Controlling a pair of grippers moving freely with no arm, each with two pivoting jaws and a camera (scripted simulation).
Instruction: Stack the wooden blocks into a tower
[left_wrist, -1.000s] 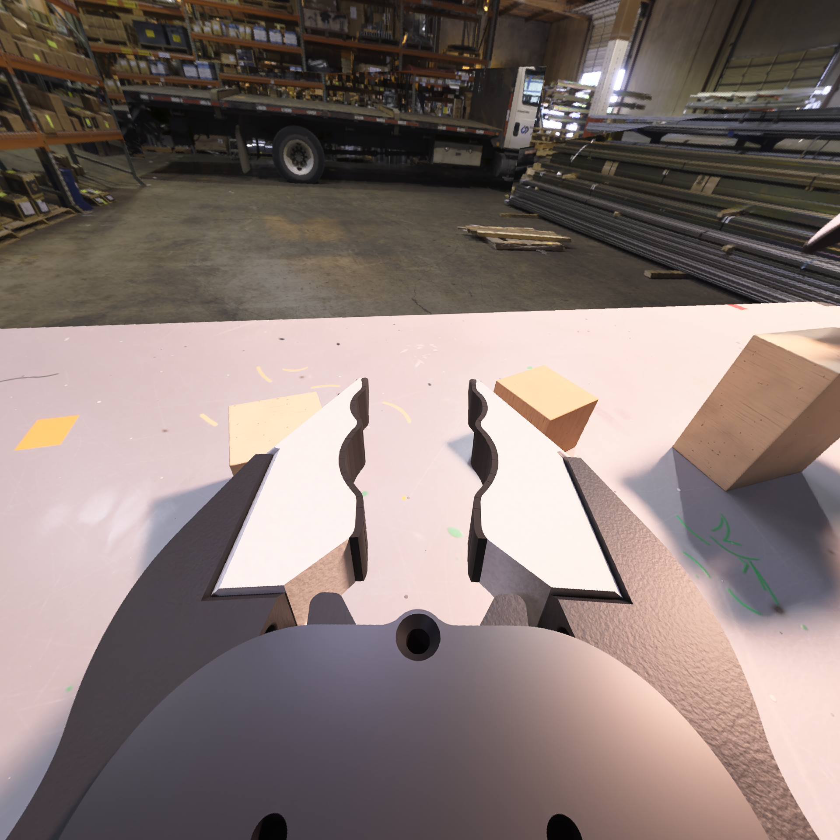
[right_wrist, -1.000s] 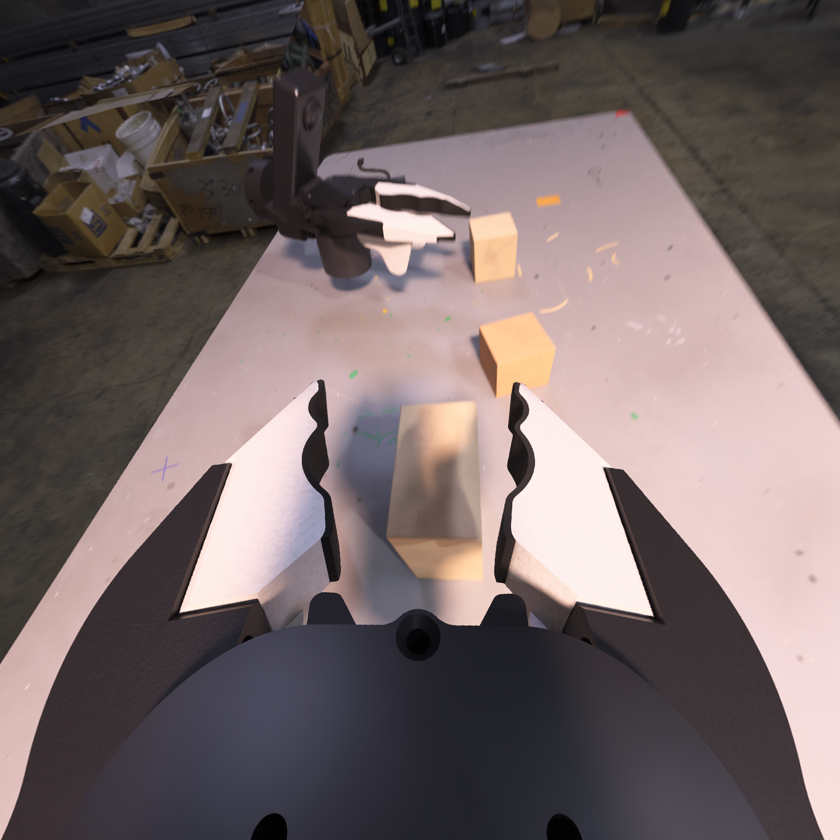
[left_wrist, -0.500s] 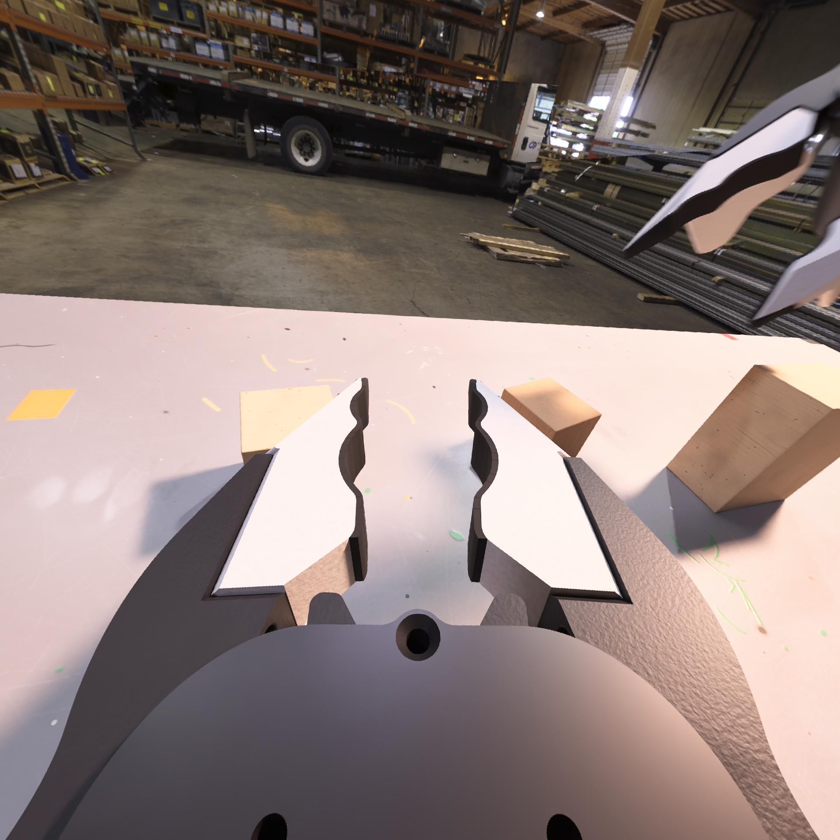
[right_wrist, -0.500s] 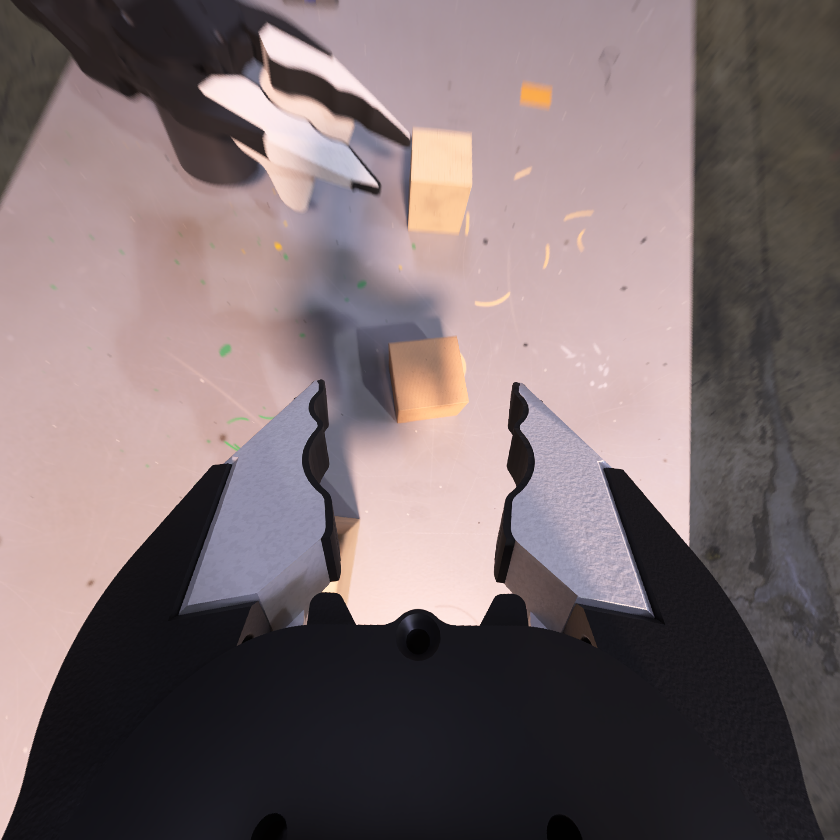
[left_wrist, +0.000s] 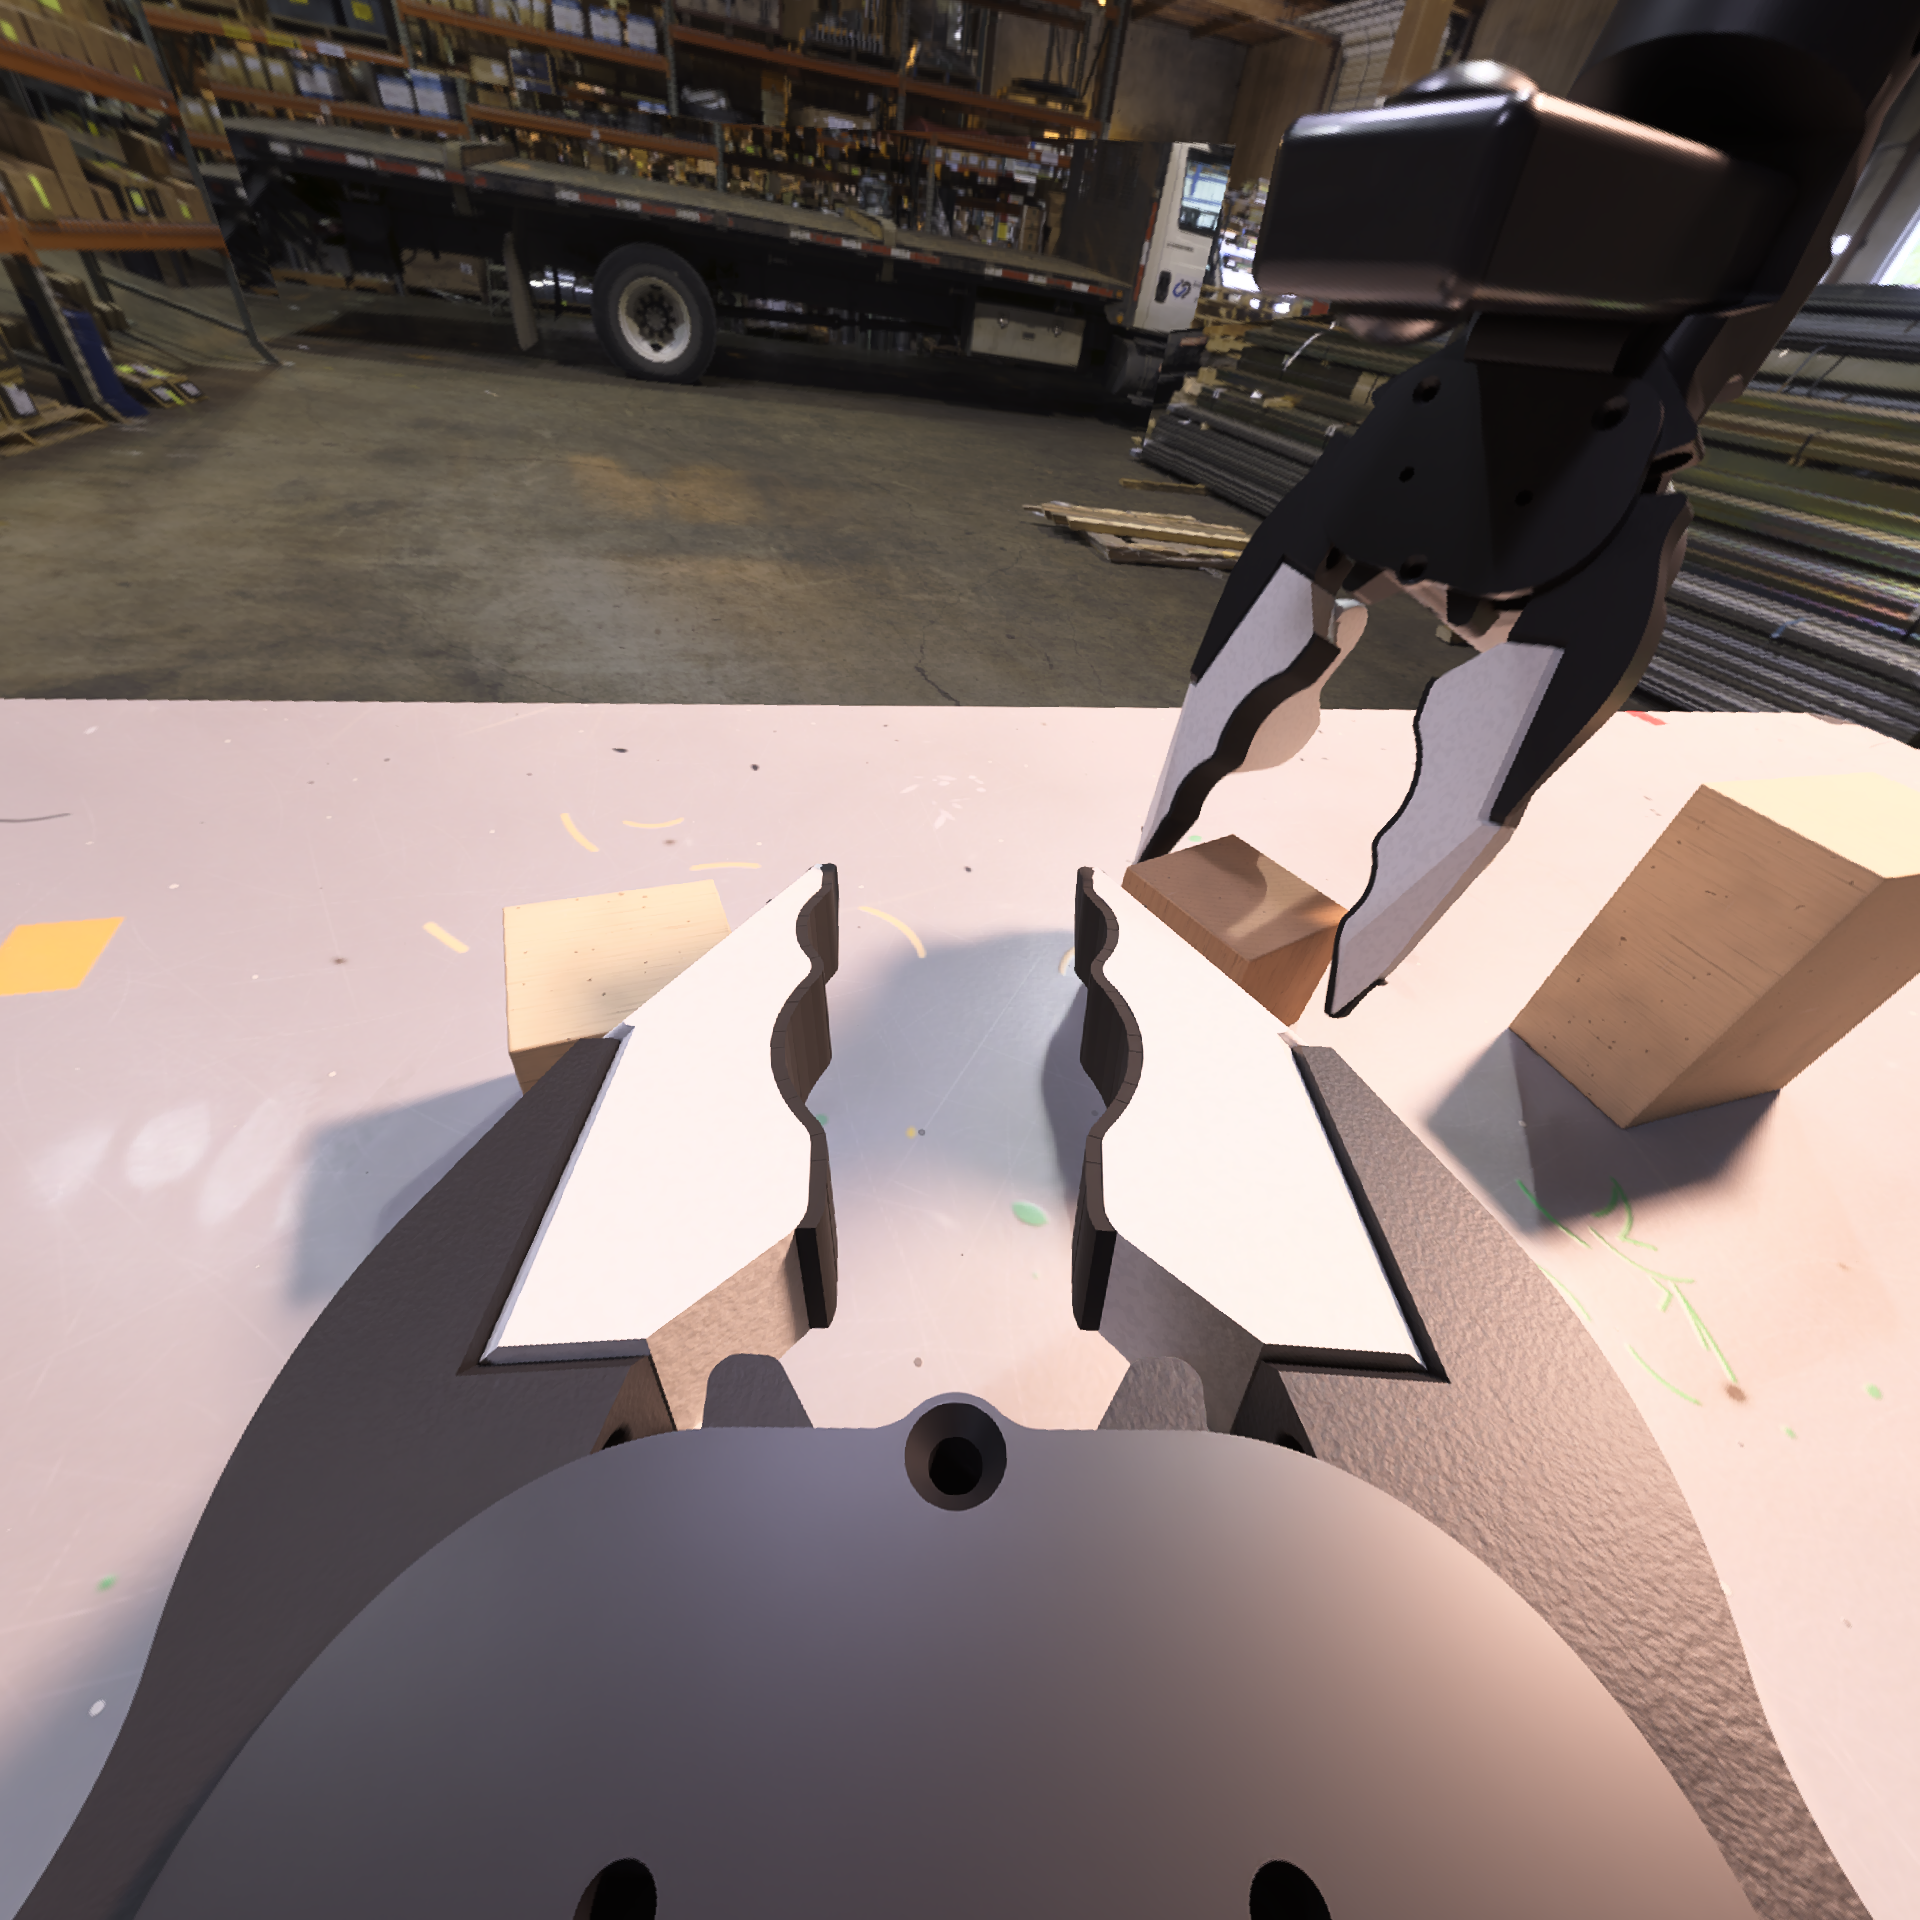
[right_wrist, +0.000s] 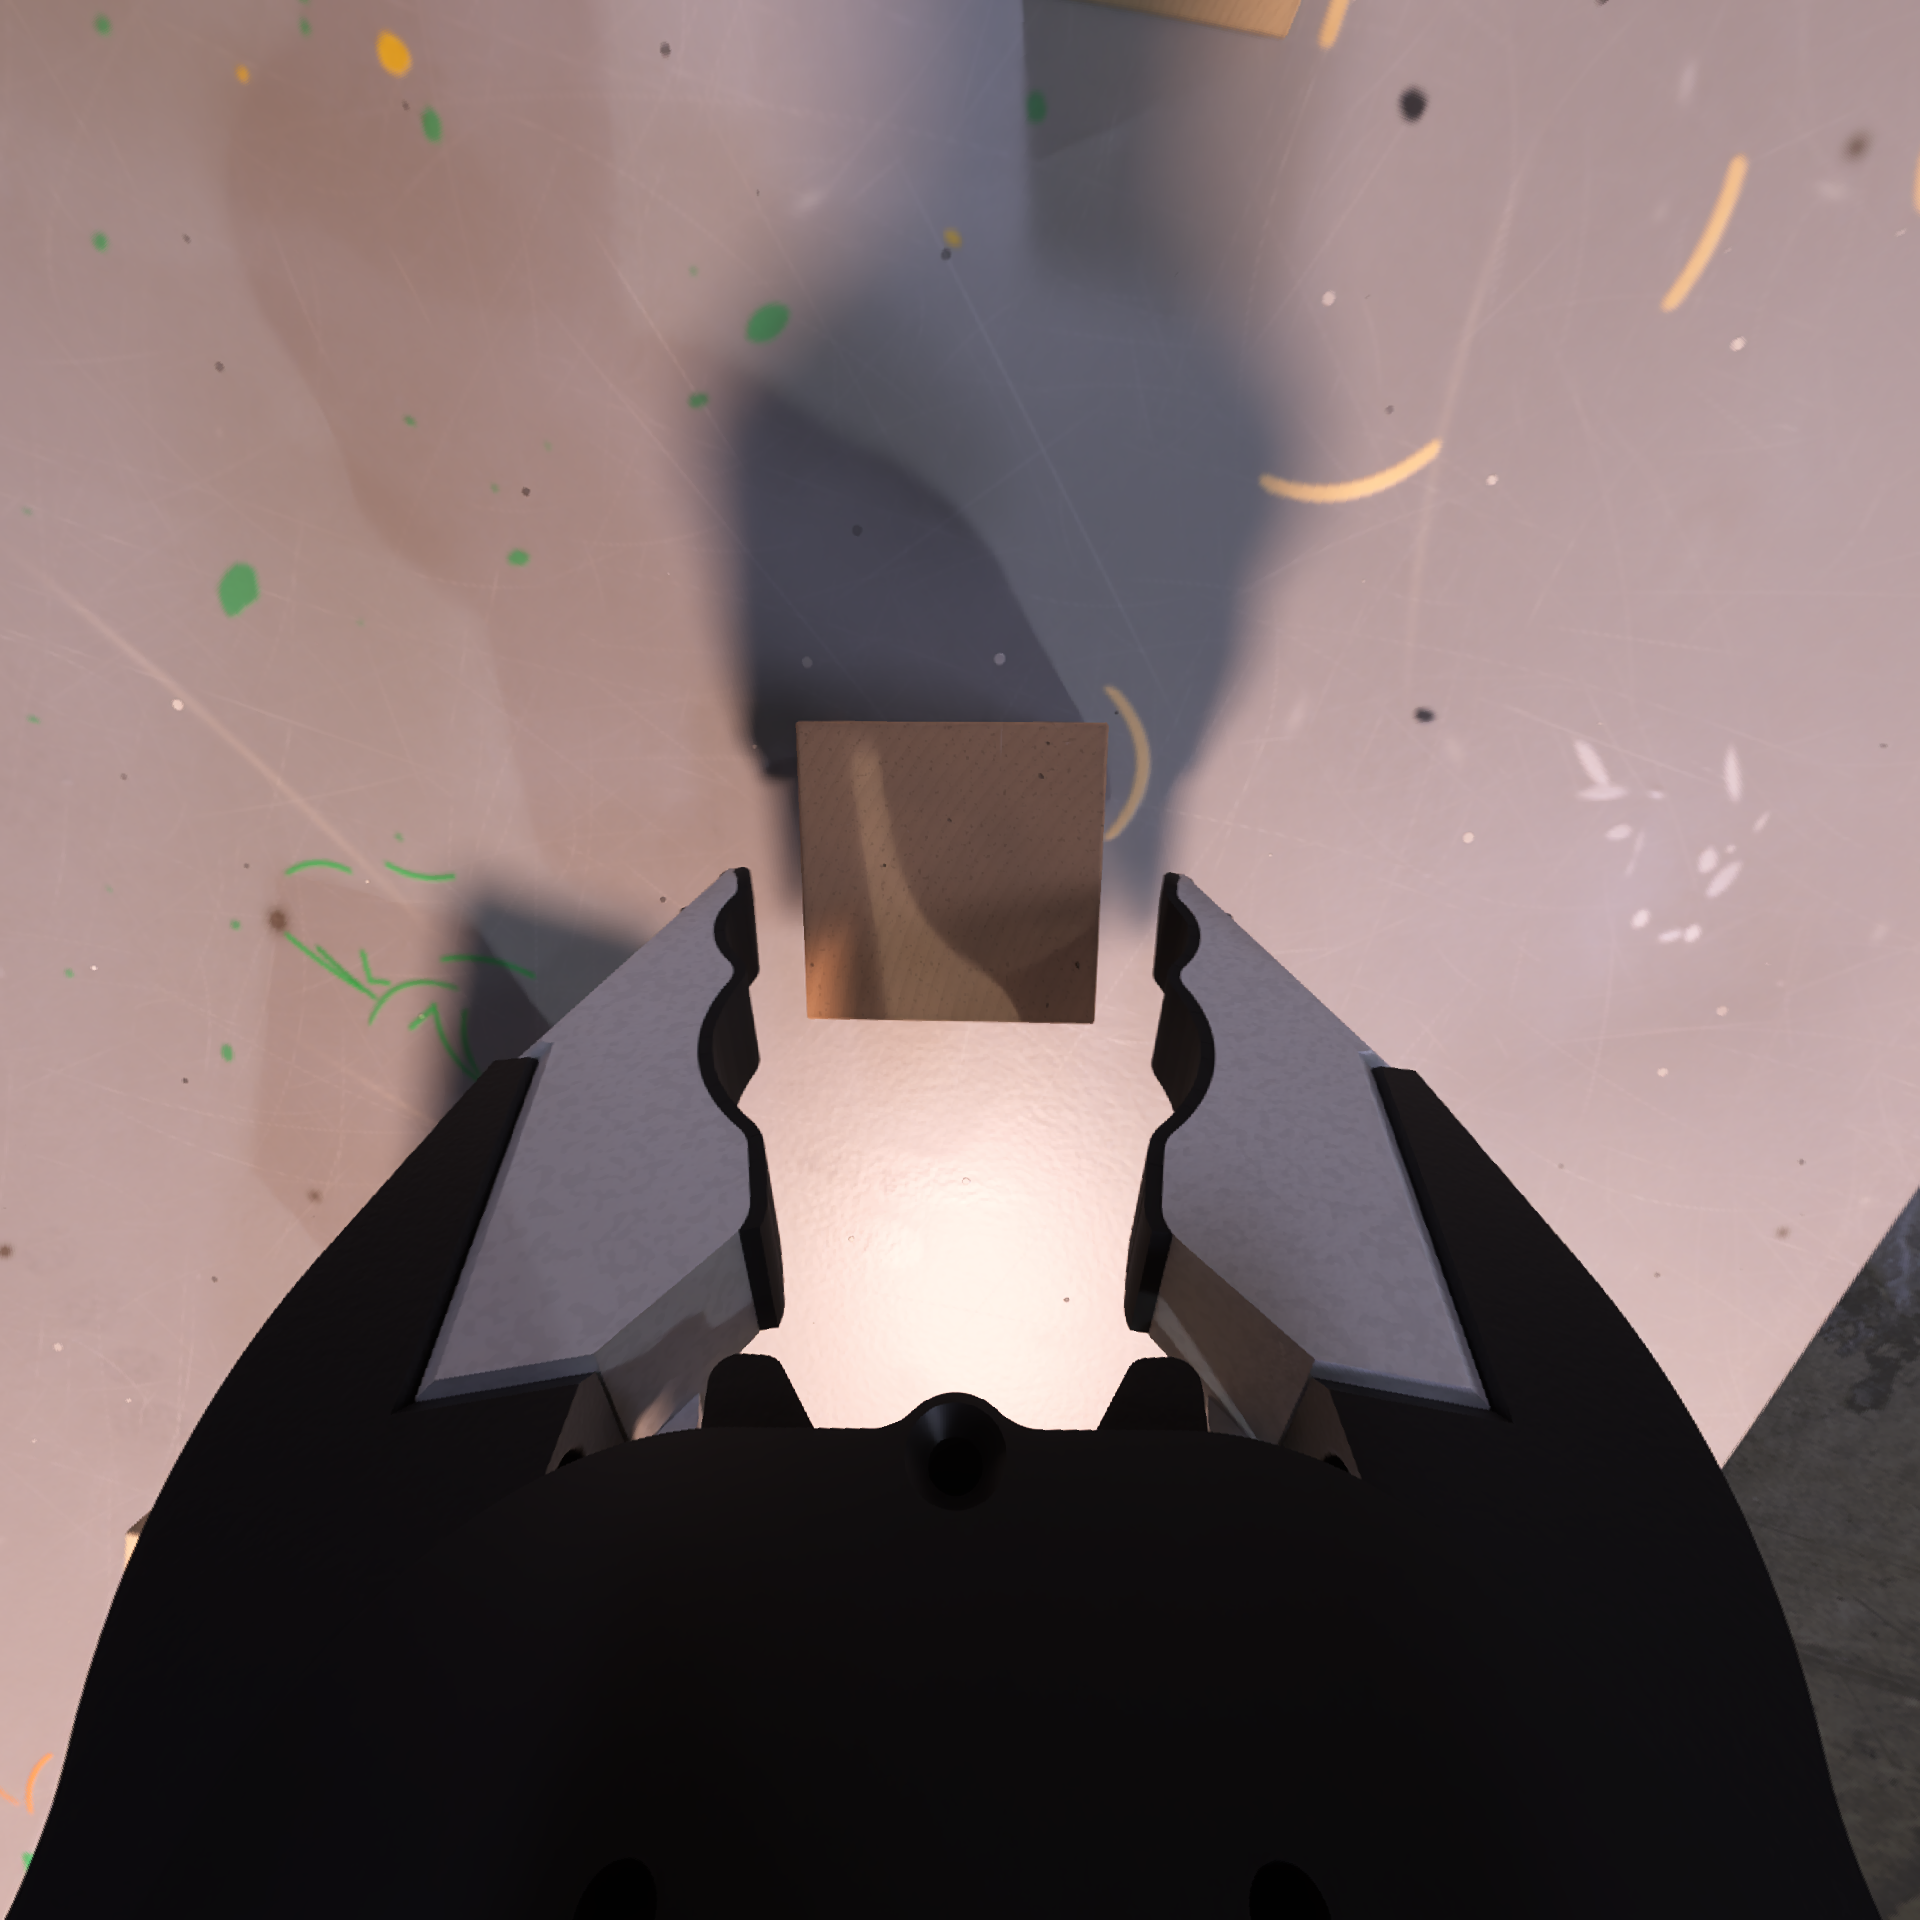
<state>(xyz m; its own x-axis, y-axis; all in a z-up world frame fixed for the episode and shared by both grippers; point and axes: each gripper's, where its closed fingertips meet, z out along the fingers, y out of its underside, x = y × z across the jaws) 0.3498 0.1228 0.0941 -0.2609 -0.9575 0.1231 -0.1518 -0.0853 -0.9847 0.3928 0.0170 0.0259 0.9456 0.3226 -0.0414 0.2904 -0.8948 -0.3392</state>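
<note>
Three wooden blocks lie on the white table (left_wrist: 312, 810). A small brown cube (left_wrist: 1236, 925) sits at centre right, a pale cube (left_wrist: 613, 966) at left, and a large pale block (left_wrist: 1704, 956) at right. My left gripper (left_wrist: 954, 904) is open and empty, low over the table between the two cubes. My right gripper (left_wrist: 1252, 920) points down over the brown cube, open, with one finger on each side of it. In the right wrist view the brown cube (right_wrist: 951, 873) lies just beyond the tips of my right gripper (right_wrist: 956, 883), and contact is not visible.
In the right wrist view the table (right_wrist: 1558, 727) ends at the lower right, with grey floor (right_wrist: 1818, 1507) beyond. Paint flecks and wood shavings mark the surface. A warehouse with a flatbed truck (left_wrist: 665, 260) and stacked metal bars (left_wrist: 1818, 540) lies past the far edge.
My right gripper has left the large block, swung over the small brown cube, tipped to look straight down and come lower around it. The left gripper has barely moved.
</note>
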